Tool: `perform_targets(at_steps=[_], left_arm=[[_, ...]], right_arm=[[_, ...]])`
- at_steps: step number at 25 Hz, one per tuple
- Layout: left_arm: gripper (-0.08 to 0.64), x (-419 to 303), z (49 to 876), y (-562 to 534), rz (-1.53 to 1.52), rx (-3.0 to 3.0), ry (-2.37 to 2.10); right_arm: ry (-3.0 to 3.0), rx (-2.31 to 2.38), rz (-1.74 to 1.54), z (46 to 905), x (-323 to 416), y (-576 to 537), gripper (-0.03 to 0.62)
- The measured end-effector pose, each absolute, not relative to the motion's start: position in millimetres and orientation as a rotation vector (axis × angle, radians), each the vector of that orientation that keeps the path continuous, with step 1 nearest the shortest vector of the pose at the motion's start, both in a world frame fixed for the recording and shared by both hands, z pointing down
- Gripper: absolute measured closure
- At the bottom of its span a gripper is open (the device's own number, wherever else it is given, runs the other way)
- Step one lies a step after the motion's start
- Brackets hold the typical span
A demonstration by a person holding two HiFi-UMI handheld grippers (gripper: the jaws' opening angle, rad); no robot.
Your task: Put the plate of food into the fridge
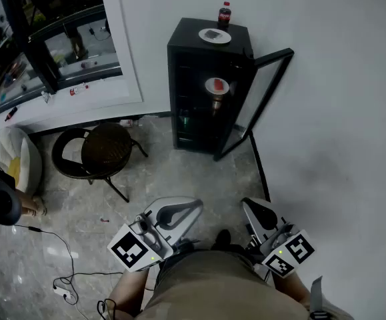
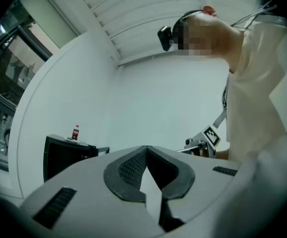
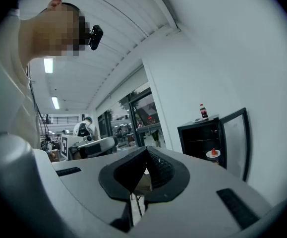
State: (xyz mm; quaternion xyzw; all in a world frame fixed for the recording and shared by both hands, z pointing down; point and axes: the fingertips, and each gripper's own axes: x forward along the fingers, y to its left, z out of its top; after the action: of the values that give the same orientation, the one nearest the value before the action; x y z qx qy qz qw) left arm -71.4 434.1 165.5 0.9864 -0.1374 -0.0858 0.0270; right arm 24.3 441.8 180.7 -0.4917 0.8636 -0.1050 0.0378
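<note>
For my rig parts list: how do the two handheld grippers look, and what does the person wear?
The left gripper and the right gripper look alike: pale grey smooth plastic shells, black ribbed pads at the tips, and a rear cube with black-and-white square markers. The person wears a light-coloured shirt.

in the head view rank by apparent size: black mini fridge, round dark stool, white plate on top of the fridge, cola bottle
black mini fridge
round dark stool
white plate on the fridge top
dark cola bottle
Plate and bottle look close in size.
</note>
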Motion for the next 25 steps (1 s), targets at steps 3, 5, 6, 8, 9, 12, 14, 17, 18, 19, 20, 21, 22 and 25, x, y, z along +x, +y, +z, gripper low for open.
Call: perform_targets(at_steps=[3, 5, 6, 8, 9, 12, 14, 17, 18, 19, 20, 21, 22, 25], left_arm=[[0.549, -73, 177, 435, -0.193, 3.039, -0.470], [0.549, -73, 178, 437, -0.192, 3.029, -0.485], [0.549, -73, 177, 437, -0.198, 3.025, -0.488], [0.549, -71, 176, 438, -0.196, 3.024, -0.494], [0.549, -70, 176, 437, -0.184, 3.026, -0.499], [0.549, -63, 175, 434, -0.160, 3.037, -0.519], [0.549, -56, 172, 433, -0.156, 3.039, -0.522], [0.549, -43, 171, 432, -0.132, 3.034, -0.520], [0.549, -38, 171, 430, -0.131, 3.032, -0.519], [0.549, -32, 168, 429, -0.143, 3.032, -0.517], [0.549, -27, 165, 427, -0.164, 3.035, -0.512], [0.549, -21, 163, 426, -0.174, 3.039, -0.508], [0.549, -14, 163, 425, -0.151, 3.050, -0.508], [0.549, 8, 170, 424, 0.015, 3.146, -0.546]], right_arm=[[2.649, -1.510, -0.321, 182, 22, 448, 0.572], [2.647, -1.518, -0.323, 183, 25, 450, 0.572], [2.646, -1.520, -0.325, 182, 27, 450, 0.572], [2.650, -1.524, -0.319, 181, 29, 450, 0.572], [2.655, -1.527, -0.302, 181, 29, 451, 0.572], [2.669, -1.540, -0.212, 177, 31, 452, 0.572], [2.690, -1.558, -0.154, 176, 34, 451, 0.571], [2.735, -1.572, -0.088, 176, 40, 451, 0.572], [2.751, -1.571, -0.068, 176, 43, 451, 0.572], [2.765, -1.569, -0.051, 175, 47, 449, 0.571], [2.774, -1.567, -0.042, 175, 51, 448, 0.572], [2.780, -1.561, -0.045, 174, 56, 447, 0.572], [2.781, -1.549, -0.054, 174, 62, 446, 0.572], [2.757, -1.494, -0.093, 172, 82, 439, 0.572]])
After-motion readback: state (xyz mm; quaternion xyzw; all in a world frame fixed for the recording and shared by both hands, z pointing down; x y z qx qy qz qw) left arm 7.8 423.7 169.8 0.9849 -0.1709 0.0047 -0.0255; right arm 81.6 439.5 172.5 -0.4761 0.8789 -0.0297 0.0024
